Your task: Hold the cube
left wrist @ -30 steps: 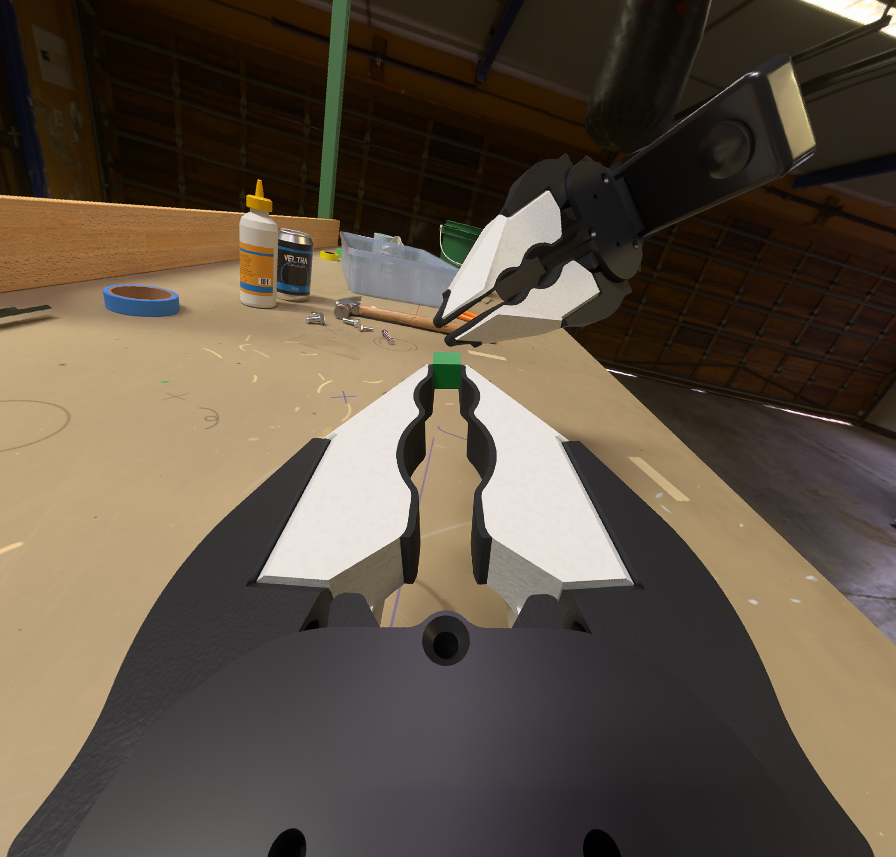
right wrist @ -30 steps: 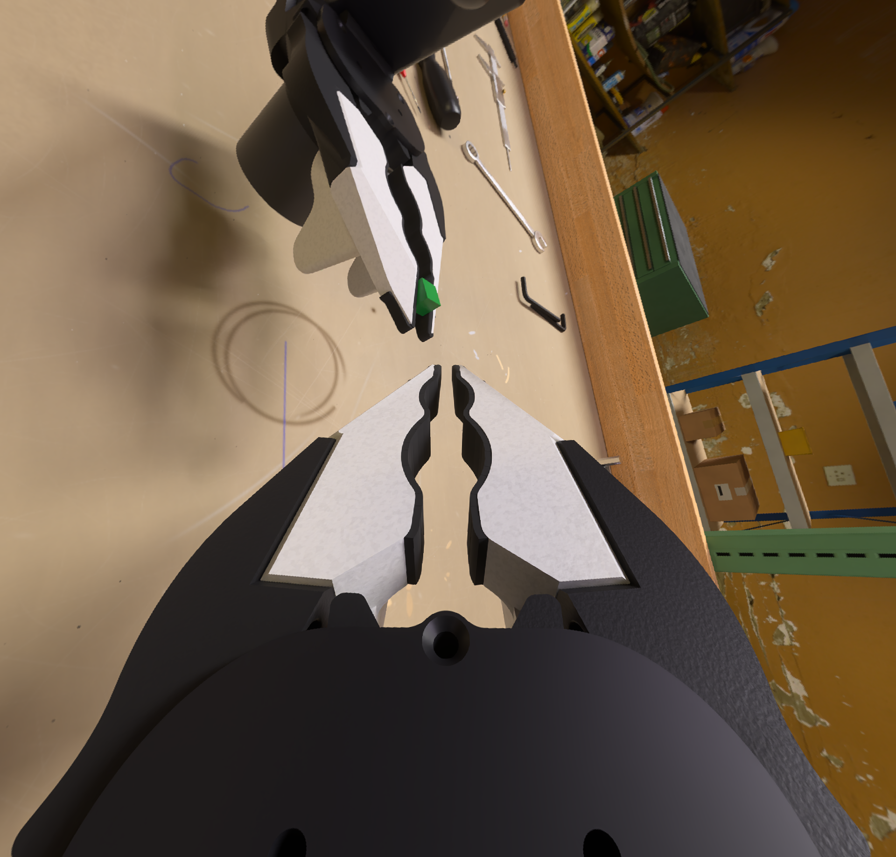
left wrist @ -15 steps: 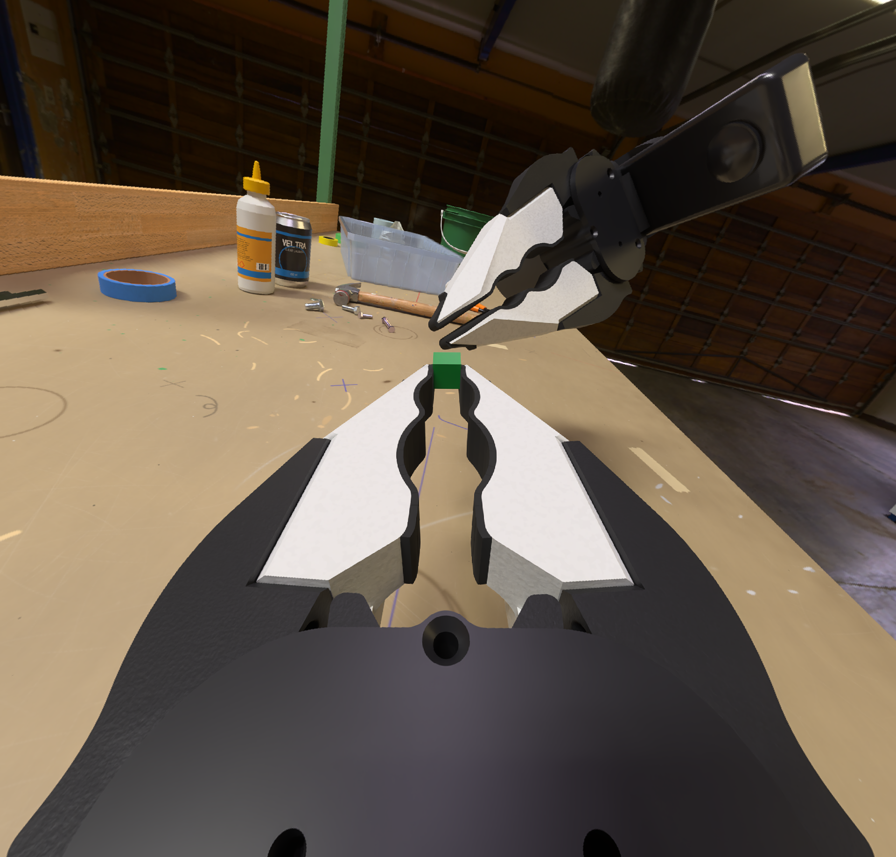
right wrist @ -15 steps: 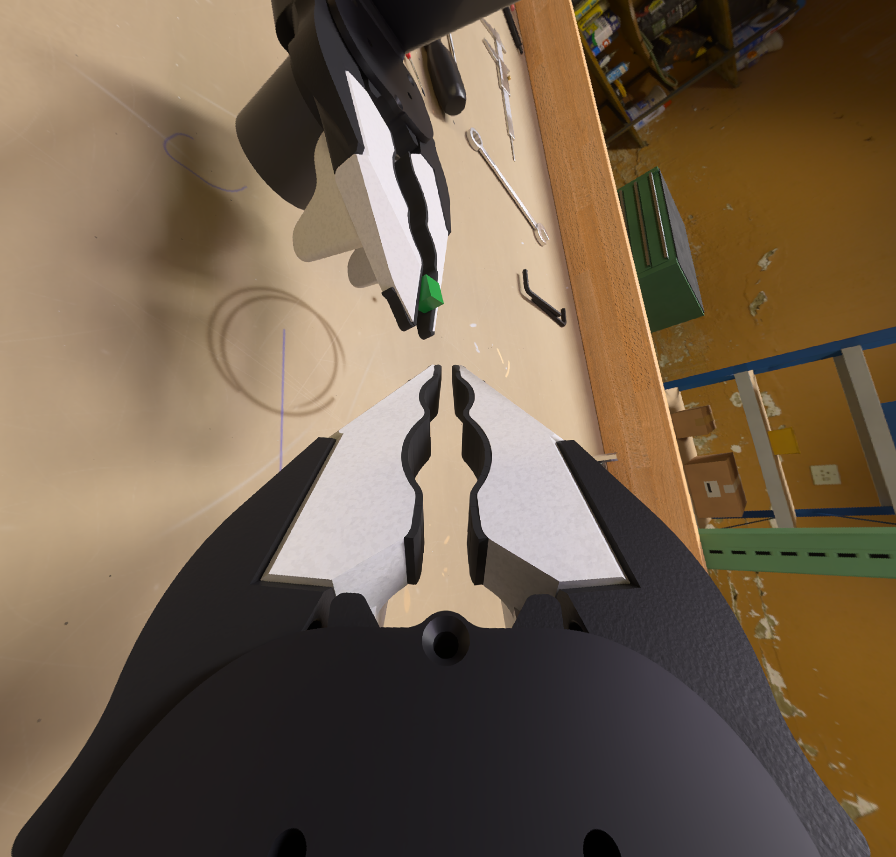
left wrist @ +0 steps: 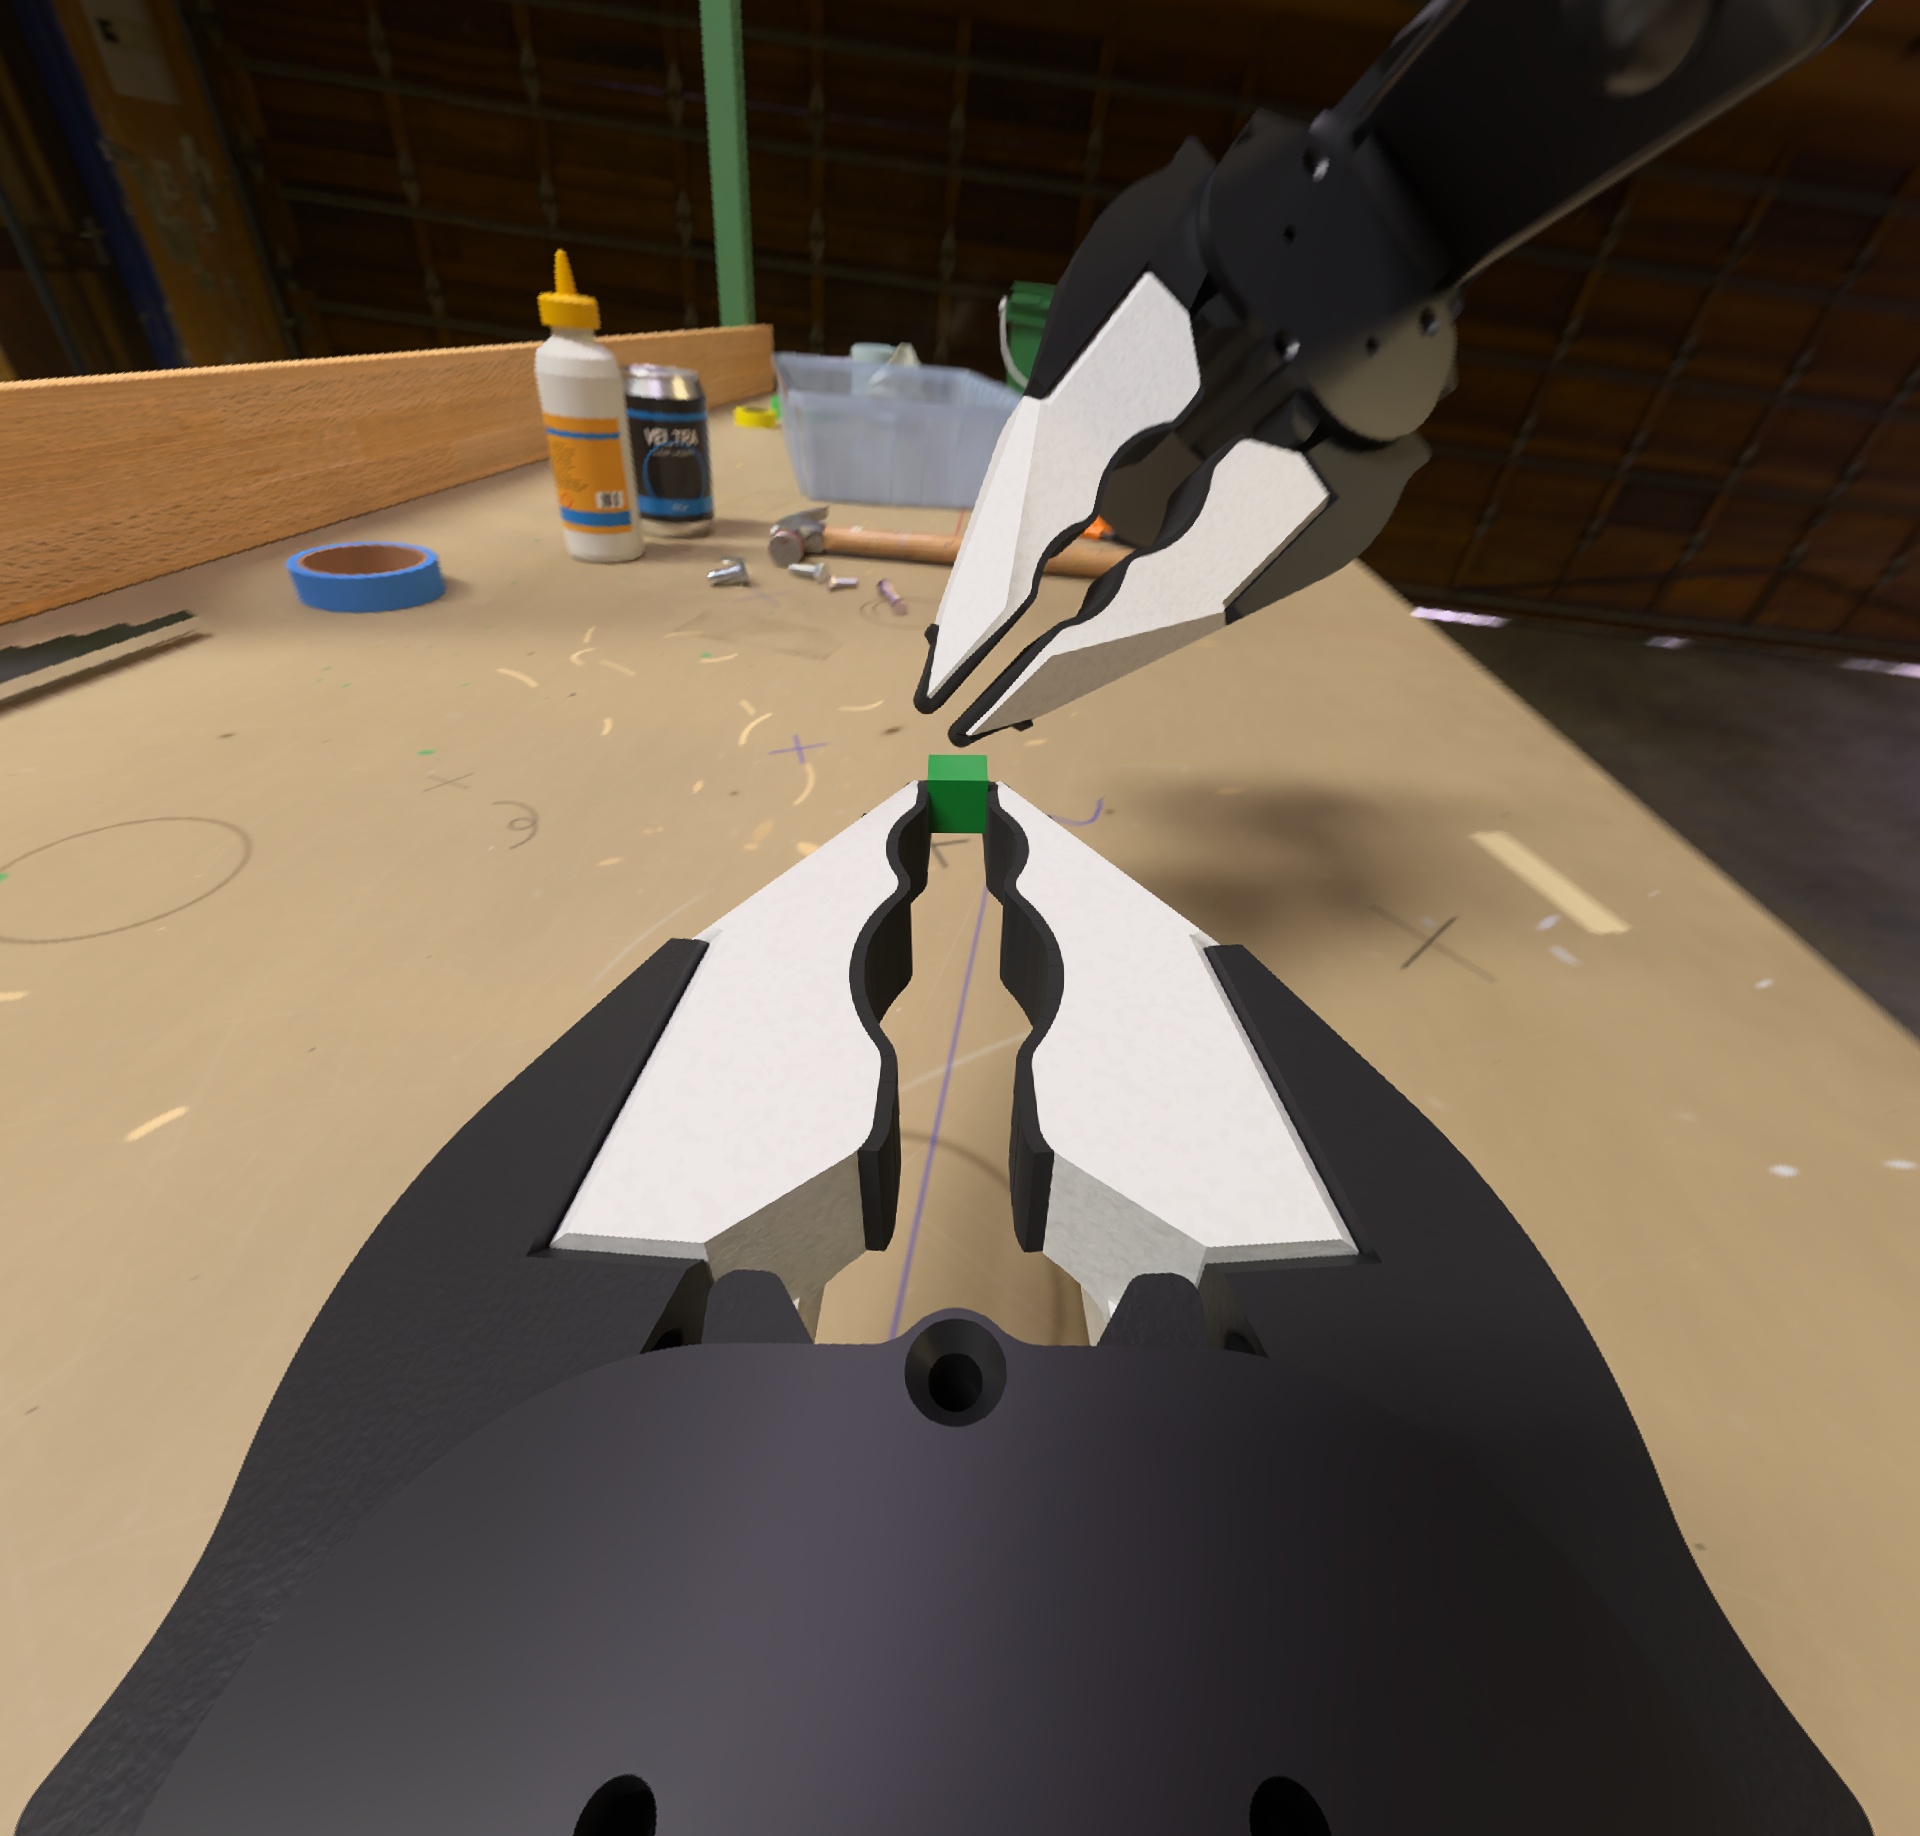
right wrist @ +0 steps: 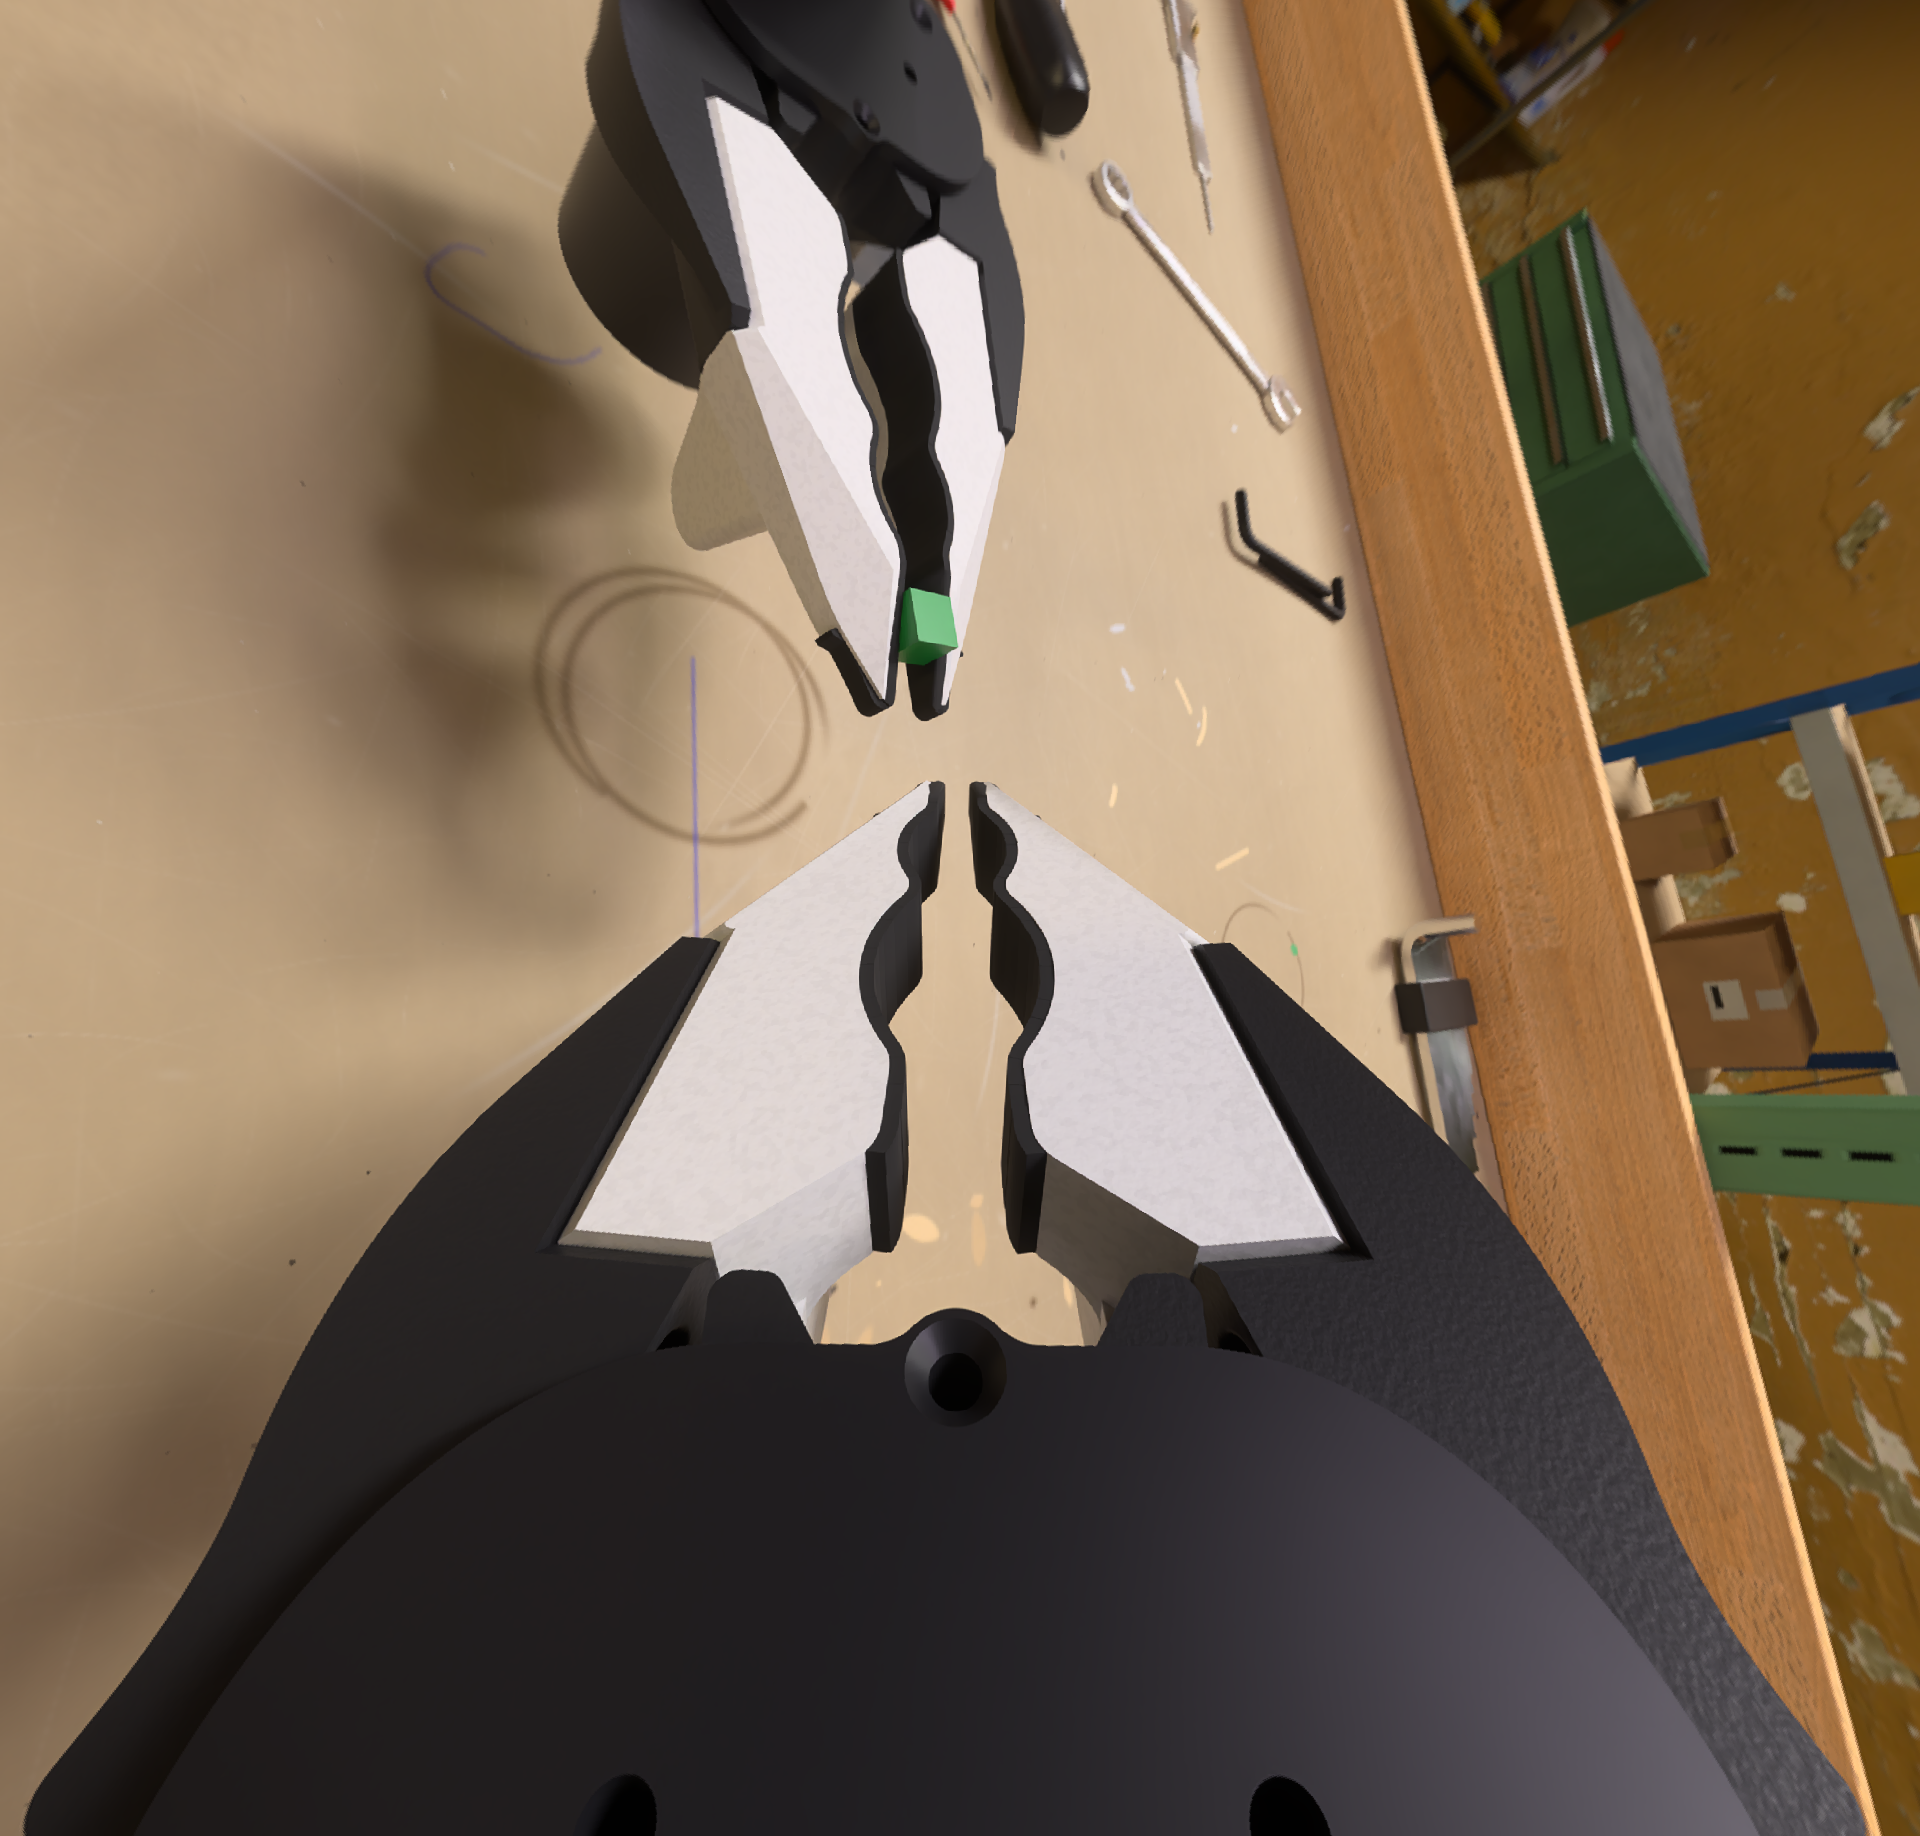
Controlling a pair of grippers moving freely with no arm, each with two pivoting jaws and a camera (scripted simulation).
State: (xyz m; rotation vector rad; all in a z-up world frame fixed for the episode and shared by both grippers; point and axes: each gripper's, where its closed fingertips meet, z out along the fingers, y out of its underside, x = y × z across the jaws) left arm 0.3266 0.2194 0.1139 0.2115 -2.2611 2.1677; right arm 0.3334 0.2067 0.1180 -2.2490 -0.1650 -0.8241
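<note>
A small green cube [left wrist: 957, 797] is clamped between the tips of my left gripper [left wrist: 957, 810], held above the tan workbench. It also shows in the right wrist view [right wrist: 925, 625], pinched near the left gripper's tips [right wrist: 902, 690]. My right gripper [right wrist: 957, 799] is shut and empty, its tips nearly touching. In the left wrist view it [left wrist: 951, 711] hangs just above and beyond the cube, tips pointing down at it with a small gap.
Far on the bench stand a glue bottle [left wrist: 584, 415], a can [left wrist: 670, 451], blue tape [left wrist: 366, 575], a hammer [left wrist: 914, 543], loose bolts and a clear bin [left wrist: 894, 427]. A wrench [right wrist: 1195, 295], a screwdriver [right wrist: 1034, 36] and hex keys [right wrist: 1283, 560] lie near the wooden rail [right wrist: 1455, 643].
The two grippers have drawn closer: the right gripper has come down toward the cube's top. The left gripper keeps its hold on the cube.
</note>
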